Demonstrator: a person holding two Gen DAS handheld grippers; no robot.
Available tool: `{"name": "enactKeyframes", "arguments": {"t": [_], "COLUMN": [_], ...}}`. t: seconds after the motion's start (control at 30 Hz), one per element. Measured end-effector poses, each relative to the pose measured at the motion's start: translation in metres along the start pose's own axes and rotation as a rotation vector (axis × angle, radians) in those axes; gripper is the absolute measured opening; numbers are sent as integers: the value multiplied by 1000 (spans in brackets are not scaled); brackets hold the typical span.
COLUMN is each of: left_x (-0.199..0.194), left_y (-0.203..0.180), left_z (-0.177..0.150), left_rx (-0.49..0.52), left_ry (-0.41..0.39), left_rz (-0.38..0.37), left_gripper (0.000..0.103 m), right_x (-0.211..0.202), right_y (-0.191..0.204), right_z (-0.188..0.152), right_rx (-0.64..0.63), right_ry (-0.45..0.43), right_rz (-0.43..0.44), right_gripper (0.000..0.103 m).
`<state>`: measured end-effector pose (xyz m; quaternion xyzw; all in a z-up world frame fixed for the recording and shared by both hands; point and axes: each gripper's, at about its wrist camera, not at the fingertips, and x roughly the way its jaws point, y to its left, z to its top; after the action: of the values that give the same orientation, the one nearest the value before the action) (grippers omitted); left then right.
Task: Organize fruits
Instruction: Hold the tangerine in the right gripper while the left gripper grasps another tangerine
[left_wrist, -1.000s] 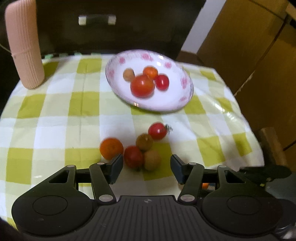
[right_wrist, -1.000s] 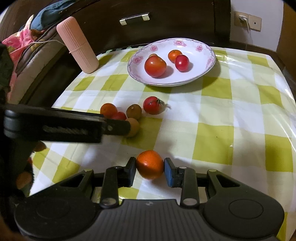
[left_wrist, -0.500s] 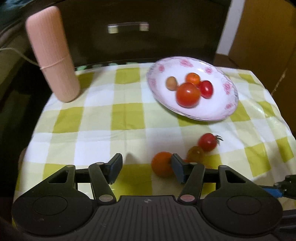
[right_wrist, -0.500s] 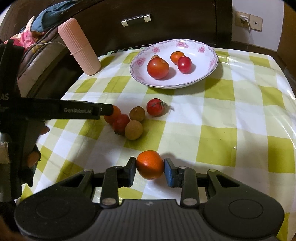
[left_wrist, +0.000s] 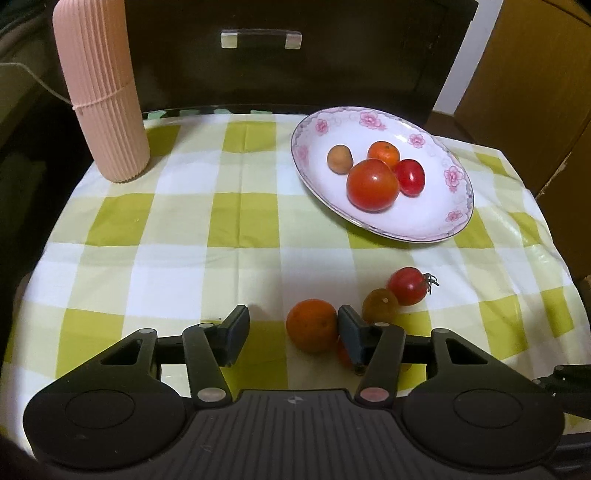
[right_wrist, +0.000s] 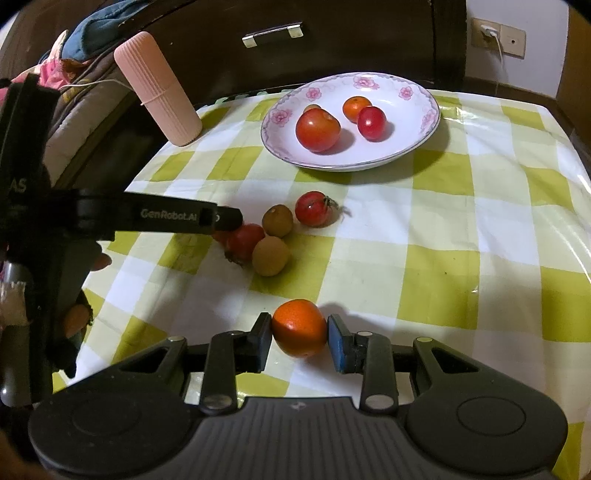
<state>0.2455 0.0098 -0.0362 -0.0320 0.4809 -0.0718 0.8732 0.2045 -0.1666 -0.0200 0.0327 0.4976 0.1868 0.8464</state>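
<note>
A small orange (left_wrist: 313, 325) lies on the checked cloth between the fingers of my left gripper (left_wrist: 293, 318). It rests against the right pad, with a gap to the left pad, and the jaws are closing. Just right of it lie a brown fruit (left_wrist: 380, 304) and a stemmed cherry tomato (left_wrist: 408, 286). My right gripper (right_wrist: 299, 341) is shut on another orange (right_wrist: 299, 326) near the table's front. The flowered plate (left_wrist: 424, 214) at the back right holds several fruits, among them a large tomato (left_wrist: 373, 184).
A pink ribbed cylinder (left_wrist: 103, 99) stands at the back left corner. A dark drawer cabinet (left_wrist: 260, 38) rises behind the table. The right wrist view shows the left gripper's arm (right_wrist: 166, 216) over the fruit cluster (right_wrist: 270, 255) and piled clothes (right_wrist: 74, 92) at left.
My left gripper shifted left off the red and brown fruits, so the orange now lies between its jaws, which have narrowed. The right gripper kept still with its orange.
</note>
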Motion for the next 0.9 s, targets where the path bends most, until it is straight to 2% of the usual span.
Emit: {"name": "enactKeyframes", "arguments": {"t": [0.1,0.13,0.17,0.2,0.27,0.4,0.67,0.73,0.83,0.9], "left_x": [4,6,5,3,1,5,5,6,6,5], "left_y": [19,27,32,30,10,-15,-2,-3,-2,-4], "left_z": [2,2,1,1,0,-7,-3,-2,-1,-1], "left_rx": [-125,-168,-184,-162,-41,87,20,24,12,17], "left_ry": [49,61,54,46,33,28,20,10,9,1], "left_rz": [-106,-111,-109,-80,-2,61,33,46,49,52], "left_gripper": [54,53,46,49,51,51,51,51,48,39], "right_x": [-1,-1,-1,-1,-2,-2,-2,-1,-1,-1], "right_y": [-1,-2,-2,-3,-2,0,-1,0,0,0], "right_z": [-1,0,0,0,0,-1,-1,0,-1,0], "right_rx": [3,6,10,13,14,8,10,8,5,-2], "right_ry": [1,0,-3,-5,-7,-4,-1,-2,-10,-15], "right_rz": [1,2,1,0,1,3,4,4,1,-4], "right_gripper": [30,30,30,30,30,30,30,30,30,30]}}
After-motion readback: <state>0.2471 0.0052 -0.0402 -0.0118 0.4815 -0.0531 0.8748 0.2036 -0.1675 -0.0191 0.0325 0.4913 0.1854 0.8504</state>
